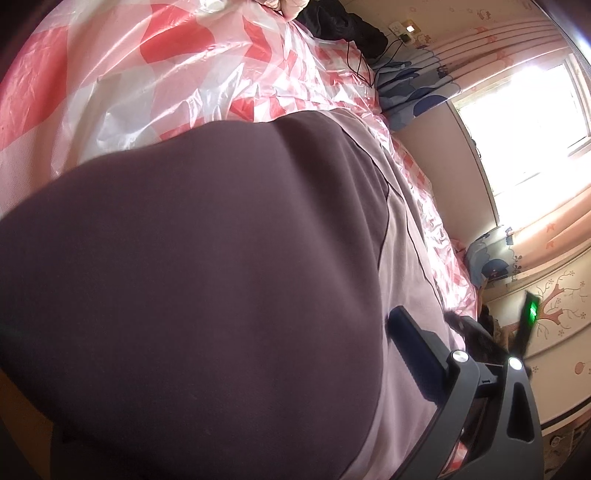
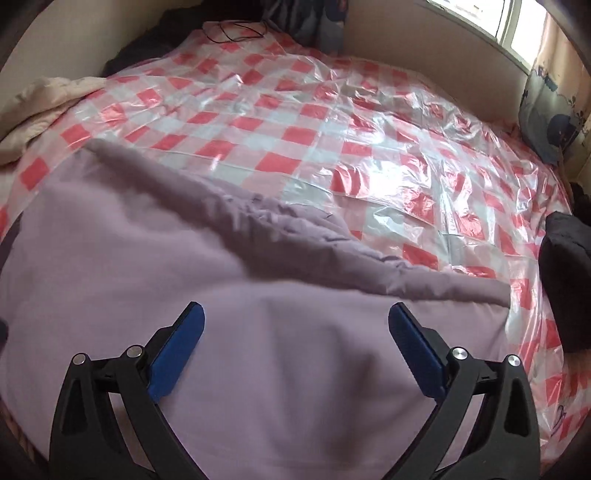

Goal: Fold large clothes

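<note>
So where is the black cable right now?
In the right wrist view the black cable lies coiled at the far end of the bed, on the edge of the red checked plastic sheet, left of the window.

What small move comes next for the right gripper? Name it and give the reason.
Probably lower the right gripper and close on the lilac garment. Its fingers stand wide apart above flat cloth, gripping nothing, and the garment lies spread on the checked plastic sheet, not yet folded.
</note>
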